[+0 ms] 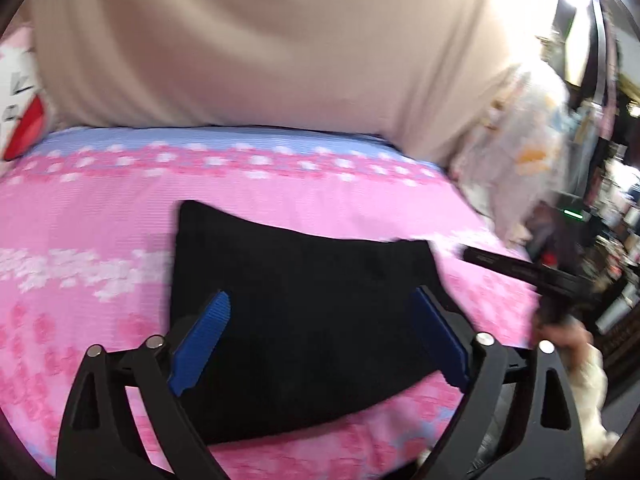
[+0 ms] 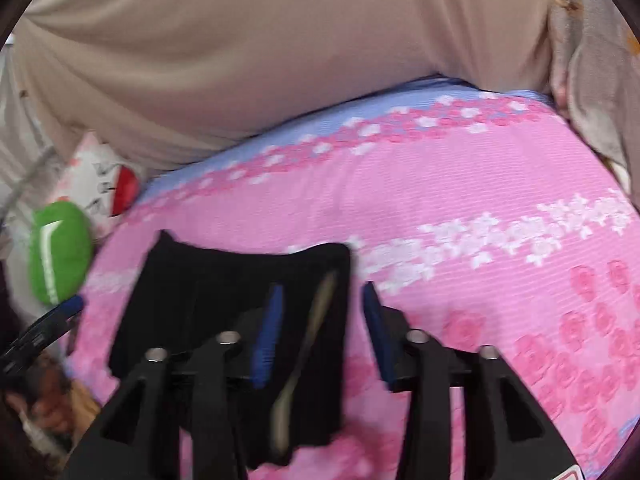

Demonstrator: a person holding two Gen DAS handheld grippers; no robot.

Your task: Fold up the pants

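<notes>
pants: the black pants lie as a compact folded rectangle on the pink flowered bedspread, near edge toward me, with a beige curtain-like cloth hanging at the far side.
left gripper: I see my left gripper over the near part of the bundle, blue pads spread wide and clamping nothing; the cloth sits between them, not pinched.
right gripper: my right gripper hovers at the bundle's right edge, jaws apart and empty; a pale strip, perhaps a lining or label, shows on the cloth between the fingers.
handling: I judge the fabric soft, light and limp, not fragile; it should sag and unfold if I lift it by one layer only.
where to hold: I would pinch through all layers at a folded edge or corner, one gripper on each side, and keep it low over the bed.
stage: it looks largely folded already; I cannot tell whether another fold is intended.
containers: none in view; a green cushion and a white-and-red soft toy lie loose at the bed's far left.
</notes>
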